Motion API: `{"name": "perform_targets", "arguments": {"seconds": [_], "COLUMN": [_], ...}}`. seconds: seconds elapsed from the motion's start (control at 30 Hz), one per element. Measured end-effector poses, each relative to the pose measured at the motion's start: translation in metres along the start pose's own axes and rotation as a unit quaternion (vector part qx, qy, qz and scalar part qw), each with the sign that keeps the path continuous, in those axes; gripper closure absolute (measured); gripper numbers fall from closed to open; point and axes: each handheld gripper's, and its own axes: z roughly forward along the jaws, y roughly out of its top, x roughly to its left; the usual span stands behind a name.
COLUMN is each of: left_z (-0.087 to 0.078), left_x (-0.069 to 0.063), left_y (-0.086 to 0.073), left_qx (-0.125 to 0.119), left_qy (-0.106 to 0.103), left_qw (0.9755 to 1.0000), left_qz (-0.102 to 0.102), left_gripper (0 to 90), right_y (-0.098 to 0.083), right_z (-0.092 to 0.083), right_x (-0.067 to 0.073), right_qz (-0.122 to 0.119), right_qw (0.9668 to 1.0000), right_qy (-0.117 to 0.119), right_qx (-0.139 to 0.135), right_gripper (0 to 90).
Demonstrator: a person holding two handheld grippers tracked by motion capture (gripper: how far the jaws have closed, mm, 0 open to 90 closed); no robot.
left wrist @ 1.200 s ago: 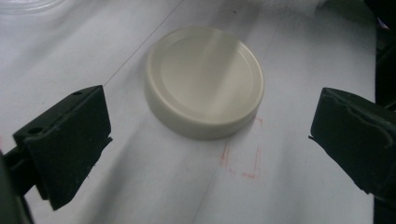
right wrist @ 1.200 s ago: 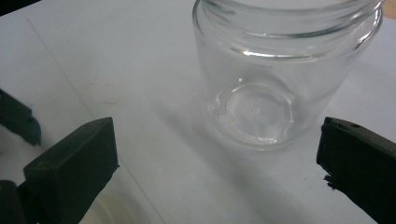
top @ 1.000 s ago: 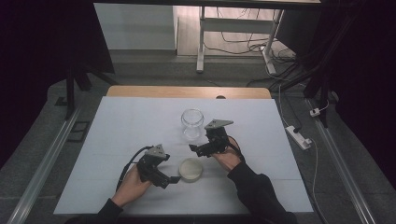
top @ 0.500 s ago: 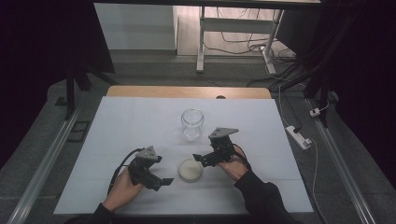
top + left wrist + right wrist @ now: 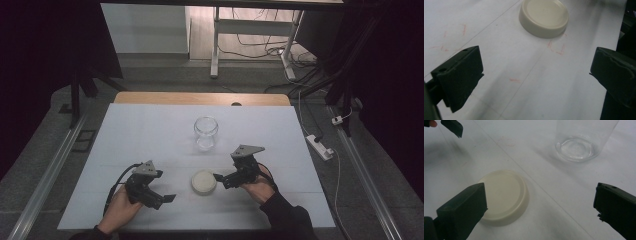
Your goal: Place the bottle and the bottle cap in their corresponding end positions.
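Observation:
A cream round lid [image 5: 204, 182] lies flat on the white table [image 5: 150, 135], between my two grippers. It also lies ahead in the left gripper view as the lid [image 5: 544, 17] and low left in the right gripper view as the lid [image 5: 505, 196]. A clear glass jar [image 5: 206, 132] stands open-mouthed farther back; its base shows as the jar [image 5: 580, 141]. My left gripper [image 5: 162, 196] is open, left of the lid, nothing between its jaws. My right gripper [image 5: 220, 180] is open just right of the lid, empty.
The table's wooden far edge [image 5: 200, 98] runs along the back. A power strip [image 5: 320, 146] lies on the floor at the right. Faint red marks [image 5: 556, 47] dot the table surface near the lid.
Both grippers have drawn back toward the near edge. The right one left the jar's side and came down beside the lid. Lid and jar have stayed put.

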Motion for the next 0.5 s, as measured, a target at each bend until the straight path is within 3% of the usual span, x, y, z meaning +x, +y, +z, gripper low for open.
{"name": "perform_targets", "arguments": {"seconds": [0.5], "left_z": [-0.03], "left_x": [0.0], "left_y": [-0.029], "left_qx": [-0.021], "left_qy": [0.026], "left_qw": [0.999], "left_qz": [-0.029], "left_gripper": [0.0], "right_y": [-0.026], "right_z": [-0.038], "right_x": [0.007], "right_qz": [-0.003], "right_qw": [0.9996], "right_qy": [-0.029], "right_qx": [-0.003], "right_gripper": [0.0]}}
